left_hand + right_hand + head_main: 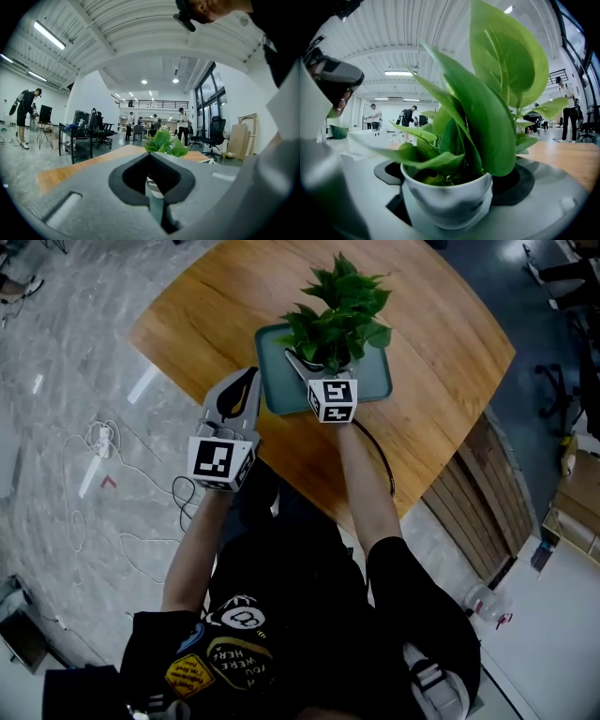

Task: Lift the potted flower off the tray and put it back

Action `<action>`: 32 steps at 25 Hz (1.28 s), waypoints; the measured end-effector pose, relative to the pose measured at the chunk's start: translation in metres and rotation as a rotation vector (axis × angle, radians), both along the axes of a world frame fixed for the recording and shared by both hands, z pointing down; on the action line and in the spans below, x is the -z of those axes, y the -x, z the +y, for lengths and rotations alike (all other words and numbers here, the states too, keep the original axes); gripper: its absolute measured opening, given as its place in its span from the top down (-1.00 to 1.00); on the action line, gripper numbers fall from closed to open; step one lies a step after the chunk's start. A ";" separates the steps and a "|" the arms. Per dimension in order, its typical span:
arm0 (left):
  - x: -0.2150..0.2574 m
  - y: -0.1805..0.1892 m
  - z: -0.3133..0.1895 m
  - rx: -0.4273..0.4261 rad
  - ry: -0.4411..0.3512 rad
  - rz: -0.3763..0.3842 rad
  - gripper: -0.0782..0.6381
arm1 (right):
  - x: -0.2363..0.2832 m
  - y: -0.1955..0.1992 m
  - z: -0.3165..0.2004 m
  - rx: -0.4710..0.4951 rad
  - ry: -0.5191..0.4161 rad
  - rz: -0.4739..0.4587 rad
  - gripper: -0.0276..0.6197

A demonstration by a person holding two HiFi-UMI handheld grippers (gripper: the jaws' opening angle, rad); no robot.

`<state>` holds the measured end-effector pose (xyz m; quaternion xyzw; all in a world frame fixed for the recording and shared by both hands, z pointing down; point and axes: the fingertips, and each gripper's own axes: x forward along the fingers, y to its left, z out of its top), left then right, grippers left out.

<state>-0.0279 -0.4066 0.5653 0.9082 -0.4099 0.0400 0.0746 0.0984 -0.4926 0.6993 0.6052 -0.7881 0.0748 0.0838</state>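
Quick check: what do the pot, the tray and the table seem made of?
The pot: white, smooth, faintly glossy with soft reflections, likely glazed ceramic, possibly plastic. The tray: teal, matte, uniform, rounded corners, probably plastic or painted metal. The table: wood or wood veneer, visible grain, satin sheen.

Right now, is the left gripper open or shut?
Shut and empty: the left gripper has its jaws pressed together, the potted plant beyond them.
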 end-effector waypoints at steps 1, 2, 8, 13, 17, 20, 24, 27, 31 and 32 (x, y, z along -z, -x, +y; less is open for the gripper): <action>-0.002 0.000 -0.001 -0.001 -0.002 0.001 0.78 | -0.004 -0.001 -0.002 -0.003 0.004 0.001 -0.76; -0.003 0.000 -0.002 -0.004 -0.002 0.001 0.78 | -0.006 -0.001 -0.002 -0.008 0.003 -0.003 -0.76; -0.010 0.002 0.002 -0.024 0.015 0.001 0.78 | -0.013 -0.005 0.006 -0.047 0.008 -0.040 -0.76; -0.009 -0.002 0.004 -0.041 0.037 -0.001 0.78 | -0.016 -0.007 0.010 -0.058 0.026 -0.024 -0.76; -0.007 0.004 0.006 -0.045 0.048 0.003 0.78 | -0.016 -0.006 0.011 -0.072 0.033 -0.034 -0.76; -0.005 0.009 0.005 -0.042 0.055 0.005 0.78 | -0.016 -0.004 0.011 -0.067 0.045 -0.029 -0.76; -0.005 0.017 0.003 -0.031 0.073 -0.002 0.78 | -0.017 -0.004 0.011 -0.073 0.055 -0.023 -0.76; -0.006 0.021 0.006 -0.028 0.085 -0.007 0.78 | -0.020 -0.003 0.011 -0.078 0.076 -0.007 -0.76; -0.013 0.027 0.007 -0.026 0.103 -0.010 0.78 | -0.033 -0.002 0.012 -0.092 0.116 -0.002 -0.76; -0.014 0.026 0.007 -0.024 0.110 -0.013 0.78 | -0.034 -0.004 0.013 -0.096 0.120 -0.008 -0.73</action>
